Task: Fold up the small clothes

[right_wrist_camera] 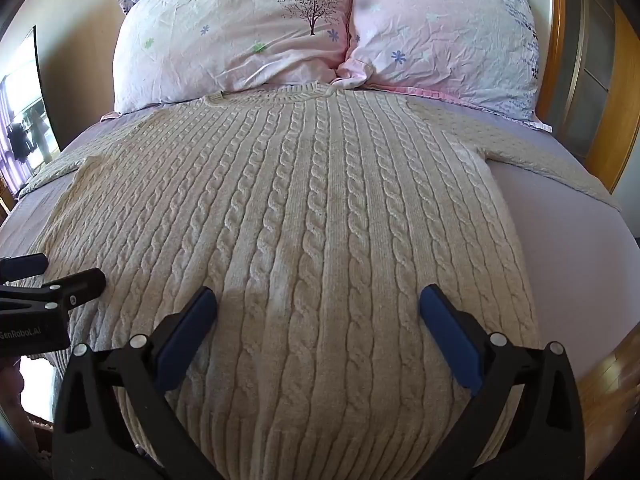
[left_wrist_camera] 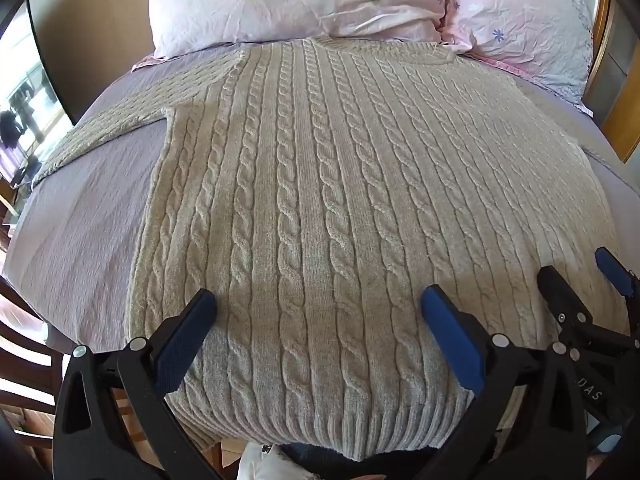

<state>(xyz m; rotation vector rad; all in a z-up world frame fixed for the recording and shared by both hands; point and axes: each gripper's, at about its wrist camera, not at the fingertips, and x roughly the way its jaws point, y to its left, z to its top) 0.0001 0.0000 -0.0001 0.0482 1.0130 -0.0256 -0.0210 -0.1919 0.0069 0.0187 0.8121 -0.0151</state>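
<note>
A cream cable-knit sweater (left_wrist_camera: 320, 200) lies flat and face up on the bed, collar toward the pillows, ribbed hem toward me. It also fills the right wrist view (right_wrist_camera: 312, 220). Its left sleeve (left_wrist_camera: 120, 120) stretches out to the left and its right sleeve (right_wrist_camera: 540, 160) to the right. My left gripper (left_wrist_camera: 318, 308) is open, hovering over the left part of the hem. My right gripper (right_wrist_camera: 318, 304) is open over the right part of the hem. The right gripper shows in the left wrist view (left_wrist_camera: 580, 280), and the left gripper in the right wrist view (right_wrist_camera: 52, 276).
The bed has a lavender sheet (left_wrist_camera: 80, 220). Two pink floral pillows (right_wrist_camera: 240, 28) (right_wrist_camera: 448, 36) lean at the head. A wooden headboard (right_wrist_camera: 624, 92) stands on the right, a window (left_wrist_camera: 24, 100) on the left. Wooden floor (right_wrist_camera: 612, 372) shows beyond the bed edge.
</note>
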